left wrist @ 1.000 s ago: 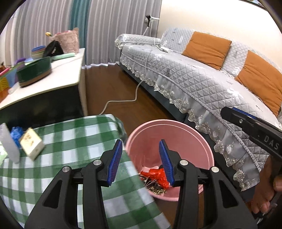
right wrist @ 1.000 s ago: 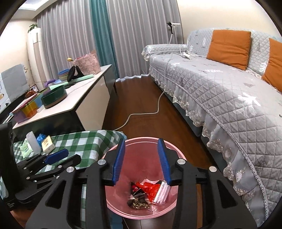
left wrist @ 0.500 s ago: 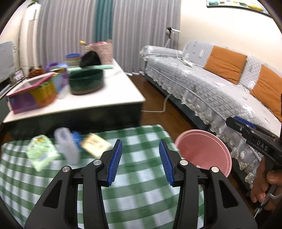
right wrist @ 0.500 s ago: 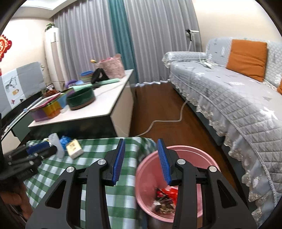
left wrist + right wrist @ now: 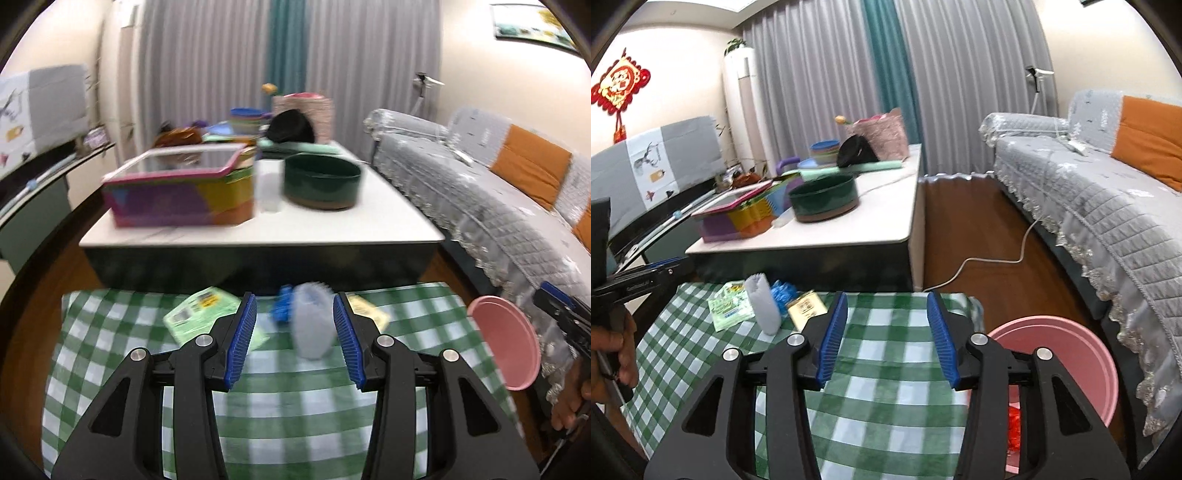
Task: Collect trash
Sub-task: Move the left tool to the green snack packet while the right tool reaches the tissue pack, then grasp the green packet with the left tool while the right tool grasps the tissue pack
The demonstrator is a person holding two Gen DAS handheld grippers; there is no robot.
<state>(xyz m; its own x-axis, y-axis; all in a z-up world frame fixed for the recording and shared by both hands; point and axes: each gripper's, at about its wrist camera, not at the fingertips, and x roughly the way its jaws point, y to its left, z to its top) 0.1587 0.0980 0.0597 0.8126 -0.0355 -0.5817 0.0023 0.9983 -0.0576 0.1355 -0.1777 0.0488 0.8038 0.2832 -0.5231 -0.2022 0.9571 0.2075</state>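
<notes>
Trash lies at the far side of the green checked table [image 5: 258, 413]: a clear plastic cup [image 5: 312, 325], a blue crumpled wrapper [image 5: 281, 310], a green packet [image 5: 205, 314] and a yellow packet [image 5: 367, 314]. The same pieces show in the right wrist view: cup [image 5: 762, 306], blue wrapper [image 5: 783, 290], green packet [image 5: 729, 306], yellow packet [image 5: 805, 308]. My left gripper [image 5: 294, 343] is open and empty, with the cup just beyond its jaws. My right gripper [image 5: 888, 339] is open and empty over the table [image 5: 886, 406]. A pink bin [image 5: 1067, 365] with red trash stands right of the table.
A white coffee table [image 5: 879, 218] behind holds a green bowl [image 5: 823, 197], a colourful box [image 5: 742, 218] and other items. A grey sofa [image 5: 1089, 199] with orange cushions runs along the right. A white cable [image 5: 997, 260] crosses the wood floor.
Both grippers swung left, away from the pink bin and over the checked table. The left gripper now faces the cup and wrappers. Both stayed open.
</notes>
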